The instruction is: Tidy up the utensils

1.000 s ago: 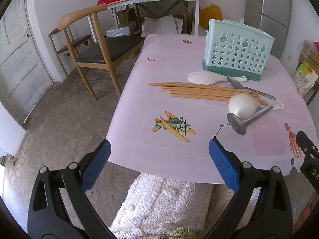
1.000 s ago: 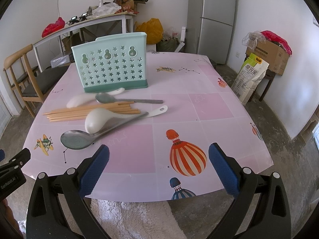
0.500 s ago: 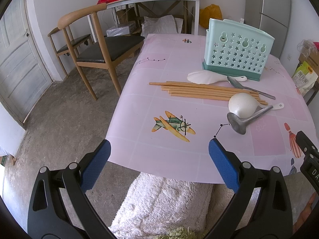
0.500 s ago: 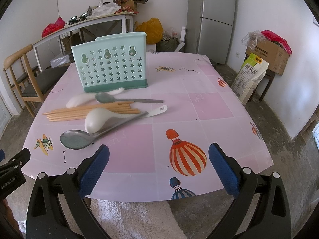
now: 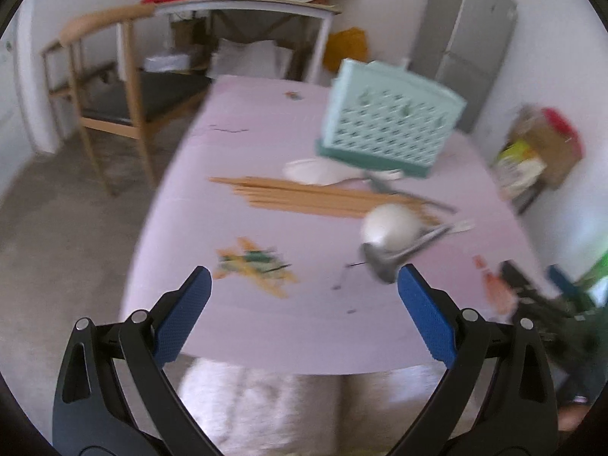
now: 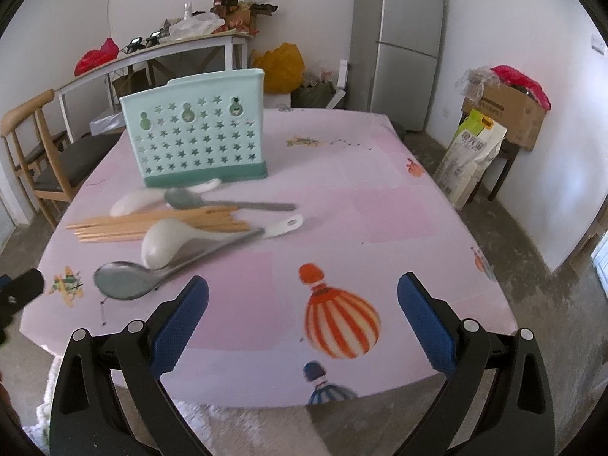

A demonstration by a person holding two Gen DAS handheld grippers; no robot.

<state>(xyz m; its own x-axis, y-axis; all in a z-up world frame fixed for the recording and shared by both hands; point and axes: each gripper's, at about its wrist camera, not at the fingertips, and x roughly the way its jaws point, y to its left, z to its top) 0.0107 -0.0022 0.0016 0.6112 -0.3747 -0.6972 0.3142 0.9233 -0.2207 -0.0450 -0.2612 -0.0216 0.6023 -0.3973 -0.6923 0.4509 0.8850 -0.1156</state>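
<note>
A mint green star-cut utensil holder (image 6: 195, 131) (image 5: 387, 129) stands upright on the pink table (image 6: 380, 197). In front of it lie a bundle of wooden chopsticks (image 6: 152, 222) (image 5: 304, 195), two white spoons (image 6: 163, 243) (image 6: 133, 201), a small metal spoon (image 6: 224, 201) and a large metal ladle spoon (image 6: 125, 279) (image 5: 383, 262). My left gripper (image 5: 302, 307) is open over the near table edge, short of the utensils. My right gripper (image 6: 304, 309) is open above the balloon print, to the right of the ladle. Both hold nothing.
A wooden chair (image 5: 117, 87) stands left of the table. Behind are a cluttered white side table (image 6: 159, 51), a grey fridge (image 6: 399, 41), a cardboard box (image 6: 505, 114) and a sack (image 6: 471, 155). A white rug (image 5: 258, 406) lies below the table edge.
Both grippers have moved forward over the table towards the utensils. The left view is now blurred from motion and has swung right. Both stay open.
</note>
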